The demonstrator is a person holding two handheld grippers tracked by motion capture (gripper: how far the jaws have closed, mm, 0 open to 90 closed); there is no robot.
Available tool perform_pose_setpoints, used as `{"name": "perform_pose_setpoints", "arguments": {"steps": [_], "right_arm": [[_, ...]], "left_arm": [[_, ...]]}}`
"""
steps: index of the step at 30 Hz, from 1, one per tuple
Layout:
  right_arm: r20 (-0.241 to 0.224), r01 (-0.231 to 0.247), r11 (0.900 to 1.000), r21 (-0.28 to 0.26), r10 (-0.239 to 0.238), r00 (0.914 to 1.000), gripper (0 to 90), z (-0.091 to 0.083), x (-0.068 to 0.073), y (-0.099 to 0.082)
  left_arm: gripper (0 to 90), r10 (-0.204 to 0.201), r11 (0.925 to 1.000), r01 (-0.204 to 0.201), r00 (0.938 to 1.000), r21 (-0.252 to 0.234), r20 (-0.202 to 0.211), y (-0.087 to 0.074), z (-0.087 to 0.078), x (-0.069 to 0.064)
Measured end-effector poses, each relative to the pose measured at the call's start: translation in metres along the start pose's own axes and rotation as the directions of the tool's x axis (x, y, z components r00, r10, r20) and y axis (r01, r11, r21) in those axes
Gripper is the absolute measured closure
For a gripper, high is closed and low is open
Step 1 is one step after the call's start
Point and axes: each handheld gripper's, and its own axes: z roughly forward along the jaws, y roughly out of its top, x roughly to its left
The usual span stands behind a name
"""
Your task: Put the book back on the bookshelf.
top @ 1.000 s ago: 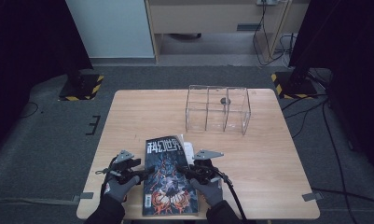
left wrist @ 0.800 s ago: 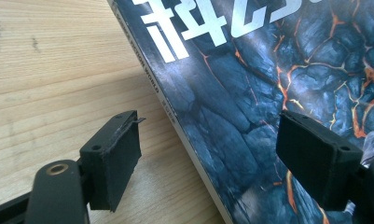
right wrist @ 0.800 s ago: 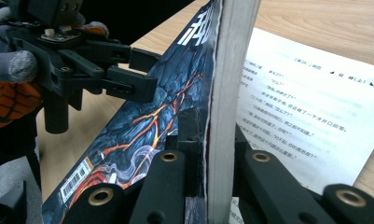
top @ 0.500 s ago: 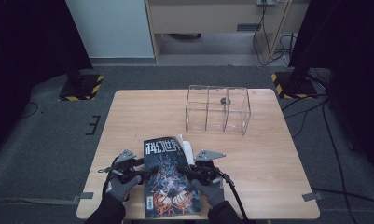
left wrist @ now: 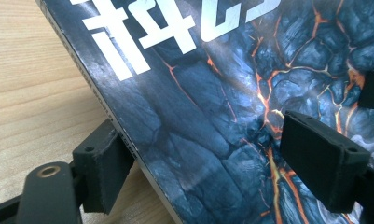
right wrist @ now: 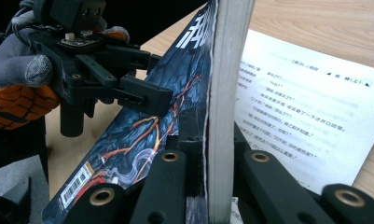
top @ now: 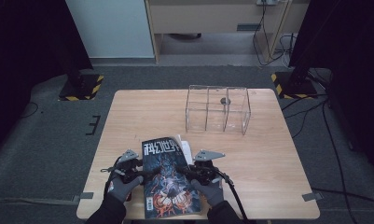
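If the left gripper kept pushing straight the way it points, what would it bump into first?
Probably the other gripper: the left gripper points across the magazine, whose edge sits between its jaws, toward the right gripper. Depth is hard to judge.

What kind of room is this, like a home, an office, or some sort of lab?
Probably a lab or recording studio: a lone wooden table on grey carpet, dark curtains at both sides, hazard-striped stand bases, and loose cables on the floor.

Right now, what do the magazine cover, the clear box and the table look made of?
Magazine: glossy coated paper cover, judging by the sheen over the dark cracked-lava print; inner pages look like plain matte paper. Box: clear rigid plastic, likely acrylic; see-through walls with bright edges and dividers. Table: light wood or wood-look laminate, matte, with visible grain lines; which of the two I can't tell.
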Motion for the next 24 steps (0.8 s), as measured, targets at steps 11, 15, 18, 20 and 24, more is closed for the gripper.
{"name": "perform_pose_setpoints", "arguments": {"steps": [11,15,18,20,24], "right_arm": [[0.003,-0.002,0.9996,-0.027,0.002,1.0,83.5,-0.009,-0.005,0.002],[-0.003,0.013,0.9989,-0.044,-0.013,0.9999,83.5,-0.013,-0.008,0.003],[-0.014,0.03,0.9977,-0.061,-0.03,0.9994,83.7,-0.017,-0.007,0.003],[-0.022,0.036,0.9969,-0.07,-0.038,0.999,83.7,-0.019,-0.007,0.003],[-0.049,0.041,0.9946,-0.095,-0.046,0.9977,83.7,-0.023,-0.007,0.003]], "left_arm": [[17.0,-0.013,0.9974,0.017,0.9983,-0.07,0.057,0.005,-0.007,-0.008],[17.5,-0.019,0.9954,0.025,0.9971,-0.092,0.073,0.007,-0.007,-0.01],[17.7,-0.011,0.995,0.018,0.9975,-0.098,0.07,0.008,-0.007,-0.012],[17.7,-0.009,0.9944,0.016,0.9973,-0.104,0.073,0.009,-0.006,-0.013],[20.6,0.001,0.9934,0.009,0.9965,-0.114,0.083,0.011,-0.003,-0.015]]}}
